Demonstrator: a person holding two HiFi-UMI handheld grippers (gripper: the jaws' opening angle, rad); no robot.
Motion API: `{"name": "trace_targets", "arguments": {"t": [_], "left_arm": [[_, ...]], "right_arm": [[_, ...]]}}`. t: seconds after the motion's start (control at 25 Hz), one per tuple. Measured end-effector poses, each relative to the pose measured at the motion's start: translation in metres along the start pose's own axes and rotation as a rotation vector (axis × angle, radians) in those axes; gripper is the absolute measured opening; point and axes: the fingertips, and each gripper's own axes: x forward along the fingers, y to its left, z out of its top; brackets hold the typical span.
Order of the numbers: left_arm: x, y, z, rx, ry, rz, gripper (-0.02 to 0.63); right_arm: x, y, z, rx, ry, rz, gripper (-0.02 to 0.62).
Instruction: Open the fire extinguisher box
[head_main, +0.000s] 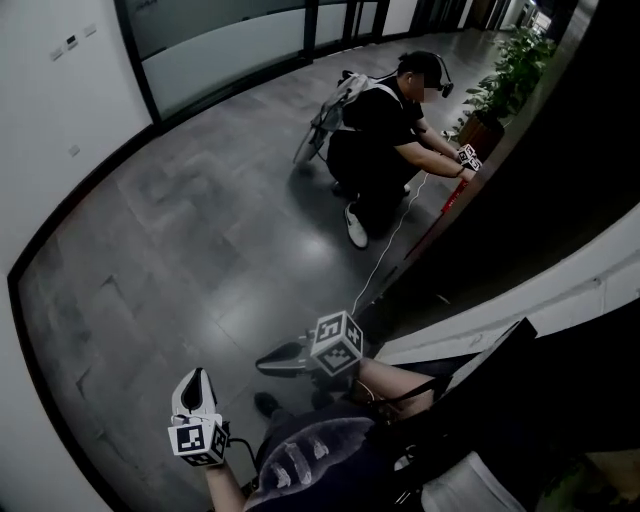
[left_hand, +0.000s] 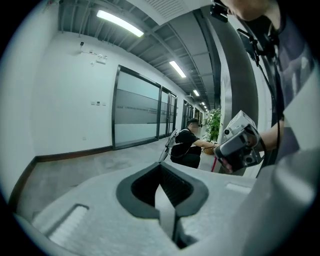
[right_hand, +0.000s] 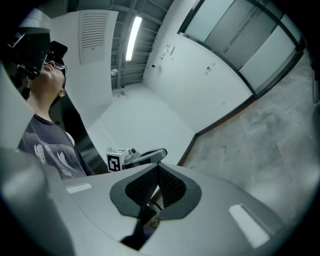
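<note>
2 tongs were held low over the grey floor (head_main: 200, 220), and both were closed with nothing between them. The left tongs (head_main: 196, 380) pointed forward near the floor's near left edge. The right tongs (head_main: 268, 362) pointed leftward, close to the dark wall (head_main: 560, 180) along the floor's right edge. Farther along that wall a second person (head_main: 380, 130) crouched, holding another gripper (head_main: 468, 157) just above a red thing (head_main: 450, 195) that stood low against the wall. Whether that red thing was the fire extinguisher box could not be told. 1 potted plant (head_main: 510, 70) stood beyond the crouching person, by the same wall.
</note>
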Motion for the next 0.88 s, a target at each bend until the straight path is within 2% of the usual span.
{"name": "trace_targets", "arguments": {"t": [0.24,0.36,0.48,0.72,0.88], "left_arm": [[0.016,0.039,0.004,-0.012,-0.015,-0.106,0.001],[0.017,0.065,0.013,-0.019,-0.038,-0.135,0.001],[0.023,0.080,0.006,-0.012,-0.017,-0.190,0.002],[0.045,0.089,0.010,0.032,-0.015,-0.270,0.002],[0.052,0.090,0.006,0.010,-0.001,-0.292,0.002]], "right_arm": [[0.040,-0.011,0.019,0.013,-0.007,-0.108,0.002],[0.065,-0.014,0.031,-0.016,0.003,-0.157,0.002],[0.079,-0.010,0.035,-0.038,-0.007,-0.186,0.002],[0.080,-0.016,0.043,-0.002,-0.064,-0.239,0.002],[0.082,-0.024,0.047,0.020,-0.058,-0.243,0.002]]}}
